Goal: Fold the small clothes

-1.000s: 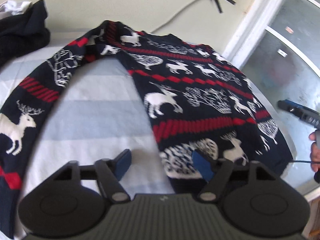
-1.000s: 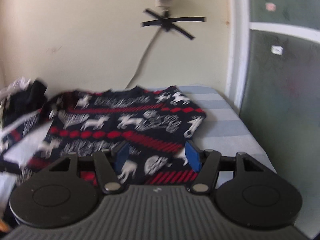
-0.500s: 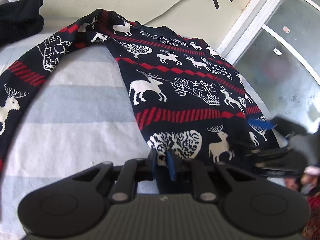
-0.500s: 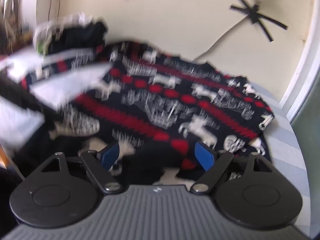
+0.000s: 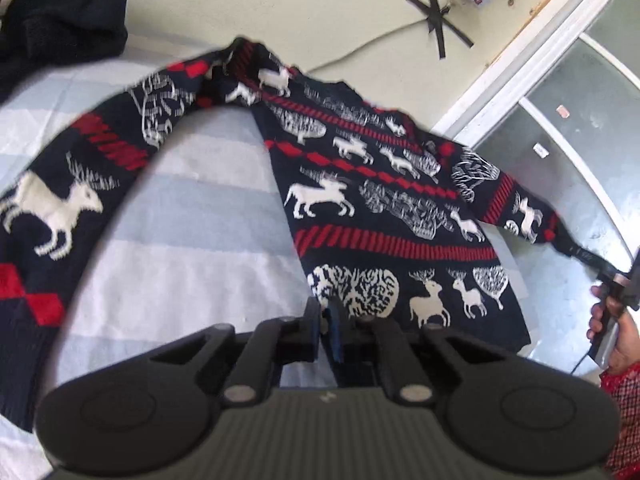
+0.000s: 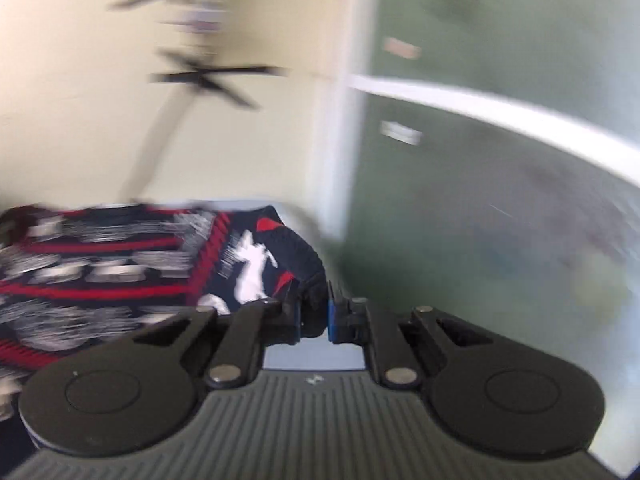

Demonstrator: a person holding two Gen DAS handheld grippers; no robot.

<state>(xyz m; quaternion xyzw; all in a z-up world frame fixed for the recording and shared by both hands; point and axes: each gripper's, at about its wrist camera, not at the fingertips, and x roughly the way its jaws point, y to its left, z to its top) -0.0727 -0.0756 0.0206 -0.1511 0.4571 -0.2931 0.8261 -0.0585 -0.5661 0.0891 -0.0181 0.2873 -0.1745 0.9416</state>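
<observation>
Both grippers clamped: left gripper (image 5: 326,322) on sweater (image 5: 384,216) hem, right gripper (image 6: 314,316) closing on sleeve cuff (image 6: 308,280)

One dark reindeer-patterned sweater (image 5: 384,216) is lying spread over one striped bed (image 5: 192,216), its two sleeves reaching out toward nine o'clock and three o'clock in the left wrist view. Two claws are showing, the left claw (image 5: 326,322) at six o'clock pinching the sweater's hem and the right claw (image 5: 576,254) at three o'clock closing on one sleeve cuff (image 6: 308,280). One pile of dark clothes (image 5: 60,20) is sitting at eleven o'clock, and one black tape cross (image 5: 438,20) is sticking on the wall at one o'clock.
</observation>
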